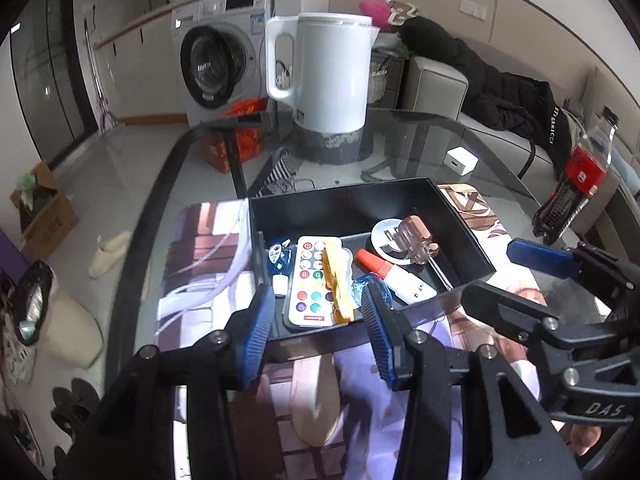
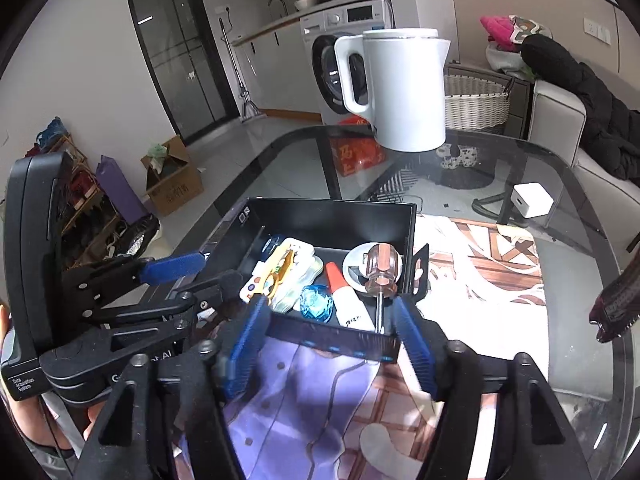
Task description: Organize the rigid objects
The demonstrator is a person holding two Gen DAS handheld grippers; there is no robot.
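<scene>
Both tools hover at the near wall of the black box (image 1: 360, 204) on the glass tabletop (image 2: 520, 168). The left tool (image 1: 318, 312) and right tool (image 2: 332, 336) stand open, holding nothing. Inside lie a remote control (image 1: 310, 280), glue bottle (image 1: 394, 274), screwdriver (image 2: 380, 276) and yellow scissors (image 1: 334, 280), packed touching. A descending finger could likely snag the scissors or nudge the box off its printed mat (image 2: 480, 280).
</scene>
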